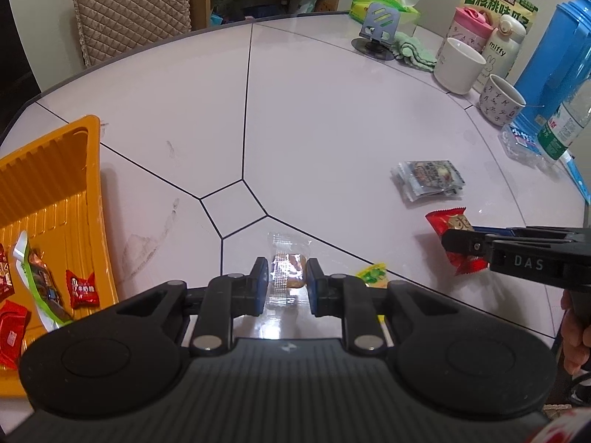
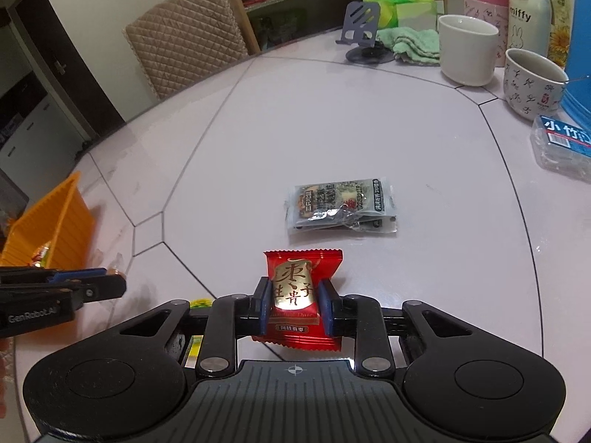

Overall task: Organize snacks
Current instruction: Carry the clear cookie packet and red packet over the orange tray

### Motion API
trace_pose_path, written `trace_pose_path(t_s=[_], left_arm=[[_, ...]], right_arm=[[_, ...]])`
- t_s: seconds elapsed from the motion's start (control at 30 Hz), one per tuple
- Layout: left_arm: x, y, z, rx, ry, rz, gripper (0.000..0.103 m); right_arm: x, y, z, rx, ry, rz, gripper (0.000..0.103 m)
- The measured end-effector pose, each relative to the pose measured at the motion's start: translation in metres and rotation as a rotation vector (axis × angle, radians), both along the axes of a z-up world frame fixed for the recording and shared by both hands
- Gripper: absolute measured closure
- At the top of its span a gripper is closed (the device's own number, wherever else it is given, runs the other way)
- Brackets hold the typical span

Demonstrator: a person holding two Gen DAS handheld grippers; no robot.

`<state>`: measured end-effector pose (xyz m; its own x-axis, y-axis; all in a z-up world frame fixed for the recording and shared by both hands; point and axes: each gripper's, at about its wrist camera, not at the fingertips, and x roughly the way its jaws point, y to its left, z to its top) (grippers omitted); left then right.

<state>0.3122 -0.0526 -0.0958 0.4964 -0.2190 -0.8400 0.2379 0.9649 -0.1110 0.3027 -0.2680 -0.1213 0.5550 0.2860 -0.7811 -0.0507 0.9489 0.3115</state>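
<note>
Red foil with a gold oval label and serrated ends wraps the date candy [image 2: 297, 297], clamped between the blue pads of the right tool [image 2: 295, 306], low over the surface [image 2: 332, 129]. Clear, crinkled plastic covers a brown snack [image 1: 286, 273] that sits between the pads of the left tool [image 1: 286, 282], which closes on it at the 6 o'clock edge of the left wrist view. Just beside that tool at 3 o'clock lies a small yellow-green candy [image 1: 373, 275].

Glossy pale panels with thin dark seams make up the surface. At 9 o'clock in the left view lies a ribbed orange plastic tray [image 1: 55, 184] holding several red wrapped candies [image 1: 82, 289] and a green-edged packet [image 1: 37, 280]. A flat stack of grey printed sachets [image 2: 341, 206] lies at 12 o'clock from the right tool, well apart from it. At 1 o'clock stand 2 ceramic cups [image 2: 467, 48], a folded green cloth [image 2: 413, 44] and a grey phone stand [image 2: 360, 29].
</note>
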Motion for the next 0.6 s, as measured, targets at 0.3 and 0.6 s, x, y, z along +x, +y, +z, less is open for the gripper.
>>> trace_pose_path(t_s=[0.3,0.6], left_arm=[[-0.027,0.004,0.023,-0.040,-0.034,0.016,0.084],[-0.068,0.026,0.050,-0.070,-0.076,0.066,0.084]], right_arm=[[-0.029,0.003,0.031,0.044,-0.048,0.031,0.076],[-0.060,0.023,0.058,0.095,-0.078,0.105,0.076]])
